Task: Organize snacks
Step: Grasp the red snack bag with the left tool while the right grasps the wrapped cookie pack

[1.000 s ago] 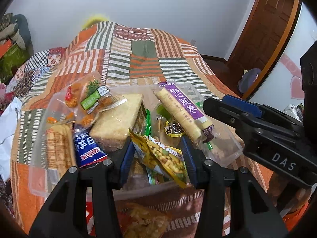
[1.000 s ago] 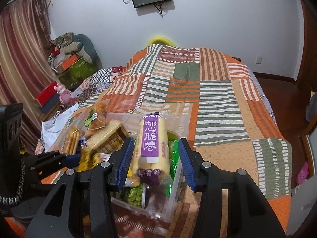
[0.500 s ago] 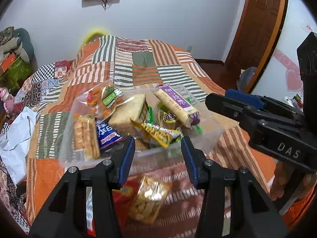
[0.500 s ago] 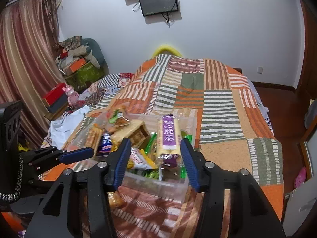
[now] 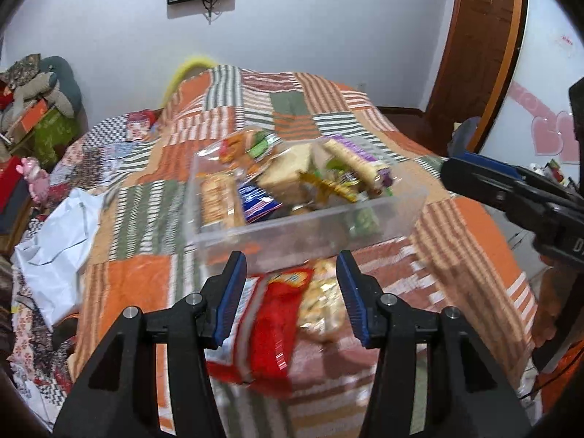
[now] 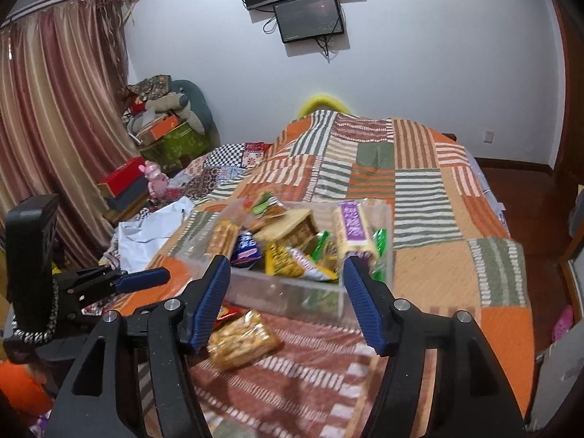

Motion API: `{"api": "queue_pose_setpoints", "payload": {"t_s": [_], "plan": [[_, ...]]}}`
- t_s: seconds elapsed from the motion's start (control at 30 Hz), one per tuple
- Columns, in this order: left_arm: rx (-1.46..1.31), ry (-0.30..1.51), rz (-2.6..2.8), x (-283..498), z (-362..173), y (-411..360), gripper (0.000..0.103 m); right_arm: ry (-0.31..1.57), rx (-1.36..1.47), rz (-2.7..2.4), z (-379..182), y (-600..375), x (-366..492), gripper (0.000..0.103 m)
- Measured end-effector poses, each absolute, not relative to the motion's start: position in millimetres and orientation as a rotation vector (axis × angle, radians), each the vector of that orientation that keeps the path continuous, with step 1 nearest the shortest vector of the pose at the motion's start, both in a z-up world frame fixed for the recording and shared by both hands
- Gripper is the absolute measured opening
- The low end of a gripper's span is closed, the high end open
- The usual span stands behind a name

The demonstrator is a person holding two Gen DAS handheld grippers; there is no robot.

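Note:
A clear plastic bin full of snack packets sits on the patchwork quilt; it also shows in the right wrist view. A purple-labelled biscuit roll lies on top at its right end. In front of the bin lie a red snack bag and a clear pack of golden crackers. My left gripper is open and empty above the red bag. My right gripper is open and empty, short of the bin's near wall.
The quilt-covered bed stretches back to a white wall. A white plastic bag lies at the bed's left edge. Boxes and stuffed toys pile up by the curtain. A wooden door stands at the right.
Both grippers have pulled back and up from the bin, both open. The yellow packet and purple roll stay in the bin. The red bag and cracker pack have come into view.

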State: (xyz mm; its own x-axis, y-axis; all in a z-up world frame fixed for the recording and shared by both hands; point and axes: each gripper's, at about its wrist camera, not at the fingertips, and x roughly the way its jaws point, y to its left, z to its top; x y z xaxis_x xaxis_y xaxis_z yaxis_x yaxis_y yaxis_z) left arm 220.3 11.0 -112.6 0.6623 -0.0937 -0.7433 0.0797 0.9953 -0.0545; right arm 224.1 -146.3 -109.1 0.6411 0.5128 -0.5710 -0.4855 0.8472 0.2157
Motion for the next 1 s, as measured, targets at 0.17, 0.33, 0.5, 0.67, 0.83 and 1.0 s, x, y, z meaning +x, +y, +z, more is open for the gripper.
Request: {"api": "queue_pose_setpoints", "payload": {"t_s": [0.17,0.33,0.5,0.67,0.83,1.0], "plan": [[-0.033,0.871,-0.075,208.3,-121.9,29.7,0.056,0.696,0.061,0.603,-124.1,-138.5,217.6,0.062],[-0.053,0.894,-0.083,202.8,-133.8,41.9,0.06,0.749,0.046,0.621,-145.5,-127.1,217.3,0.062],[-0.05,0.929,-0.125,207.5,-148.2,38.9,0.062,0.795,0.041,0.622,-161.8,-122.5,214.6,0.062],[-0.11,0.988,-0.161,216.5,-167.5,40.2,0.07,0.836,0.035,0.627,-172.0,-119.9,216.0,0.062],[-0.124,1.01,-0.141,222.2,-182.8,42.0,0.07,0.873,0.035,0.646,-183.2,-113.7,219.8,0.062],[-0.093,0.999,-0.15,226.3,-189.1,35.1,0.082,0.897,0.055,0.649,-190.4,-112.7,223.6,0.076]]}}
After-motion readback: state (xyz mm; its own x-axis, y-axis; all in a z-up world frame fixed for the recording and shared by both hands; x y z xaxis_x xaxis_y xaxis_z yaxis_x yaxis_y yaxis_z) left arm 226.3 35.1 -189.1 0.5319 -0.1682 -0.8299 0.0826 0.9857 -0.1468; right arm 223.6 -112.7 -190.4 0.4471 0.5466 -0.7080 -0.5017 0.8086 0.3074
